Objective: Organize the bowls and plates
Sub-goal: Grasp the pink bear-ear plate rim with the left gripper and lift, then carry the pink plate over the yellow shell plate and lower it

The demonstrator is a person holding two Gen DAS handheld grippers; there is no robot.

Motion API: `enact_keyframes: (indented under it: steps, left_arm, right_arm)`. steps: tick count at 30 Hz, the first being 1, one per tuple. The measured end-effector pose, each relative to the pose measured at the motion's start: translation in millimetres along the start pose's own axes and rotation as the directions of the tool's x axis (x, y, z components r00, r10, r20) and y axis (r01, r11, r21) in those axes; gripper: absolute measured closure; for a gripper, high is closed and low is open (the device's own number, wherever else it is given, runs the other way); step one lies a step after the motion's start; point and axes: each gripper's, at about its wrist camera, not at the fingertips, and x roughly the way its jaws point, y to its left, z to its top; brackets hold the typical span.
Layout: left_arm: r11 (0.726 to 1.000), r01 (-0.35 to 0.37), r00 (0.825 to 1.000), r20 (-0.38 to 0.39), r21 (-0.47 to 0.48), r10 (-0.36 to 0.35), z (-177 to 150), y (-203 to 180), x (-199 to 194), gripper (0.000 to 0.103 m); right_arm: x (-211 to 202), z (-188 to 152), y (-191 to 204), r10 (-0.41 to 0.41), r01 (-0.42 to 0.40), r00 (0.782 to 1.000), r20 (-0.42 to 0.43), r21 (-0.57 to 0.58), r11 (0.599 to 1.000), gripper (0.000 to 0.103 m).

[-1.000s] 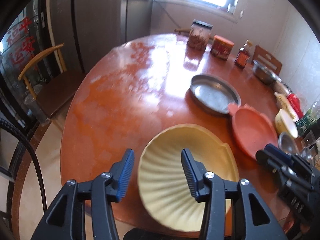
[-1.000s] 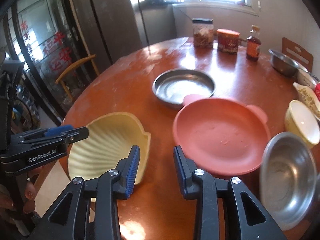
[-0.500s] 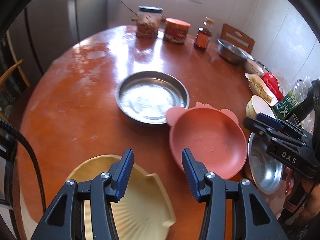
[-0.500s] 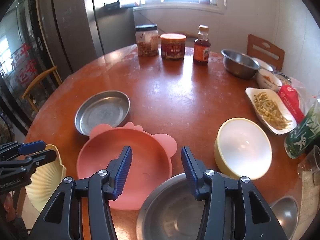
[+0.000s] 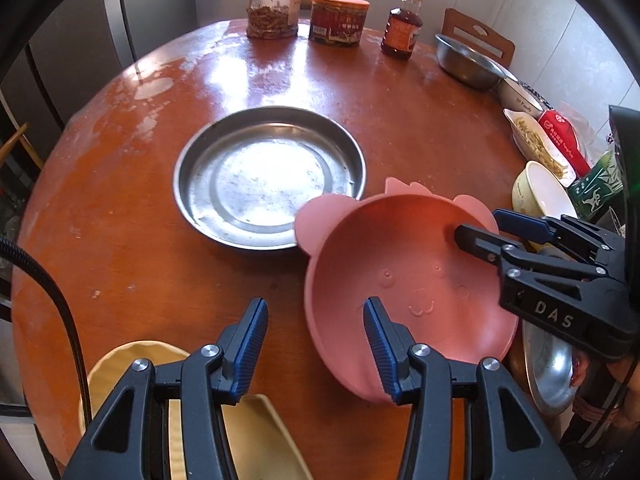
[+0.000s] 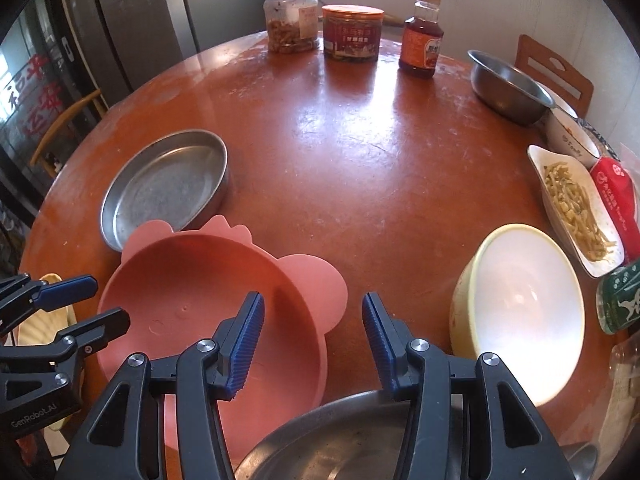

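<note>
A pink eared plate point(image 5: 404, 276) point(image 6: 208, 312) lies at the table's near edge, overlapping the rim of a round steel pan point(image 5: 268, 176) point(image 6: 164, 184). My left gripper point(image 5: 316, 344) is open, its right finger over the pink plate's near rim; it also shows in the right wrist view point(image 6: 84, 300). A yellow shell-shaped plate point(image 5: 256, 440) point(image 6: 40, 320) lies under it. My right gripper point(image 6: 312, 344) is open above the pink plate's right ear and a steel bowl point(image 6: 340, 440) point(image 5: 548, 364); it also shows in the left wrist view point(image 5: 484, 228). A yellow bowl point(image 6: 524, 320) point(image 5: 540, 192) stands to its right.
At the table's far side stand a jar point(image 6: 292, 20), a red tub point(image 6: 352, 32) and a sauce bottle point(image 6: 422, 36). At the right stand a steel bowl point(image 6: 508, 88), a white dish of food strips point(image 6: 576, 208), a red packet point(image 6: 616, 196) and a green can point(image 6: 620, 296).
Both grippers have swung right and closed in on the pink plate. The left one has left the shell plate behind it. The right one now sits over the plate's ear.
</note>
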Motion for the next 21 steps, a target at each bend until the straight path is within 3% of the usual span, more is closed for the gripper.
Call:
enact_keyframes:
  steps: [2,4,6,10,21]
  left_arm:
    - [1.0,0.014,1.0,-0.007,0.004,-0.014,-1,-2,4,0.053]
    - [1.0,0.024,1.0,-0.011,0.005,-0.024,-2,-4,8,0.056]
    - [1.0,0.022,1.0,-0.009,0.008,-0.022,-3,-5,9,0.065]
    - [1.0,0.013,1.0,0.008,0.003,-0.013,-2,-2,6,0.074]
    - [1.0,0.005,0.995,0.103,-0.024,-0.003,3,13,-31,0.074]
  right_arm:
    - [4,1,1,-0.007,0.007,1.0,-0.004,-0.004,1.0,0.052]
    - [6,0,1,0.002,-0.002,1.0,0.004,0.006,1.0,0.064]
    - [6,0,-1,0.021,-0.021,1.0,0.018,0.022,1.0,0.072]
    - [1,0,-3,0.021,-0.023,0.998,0.053,0.043,0.999,0.072]
    - [-35,8,8,0.081,-0.093,0.982,0.173,0.065,0.994,0.072]
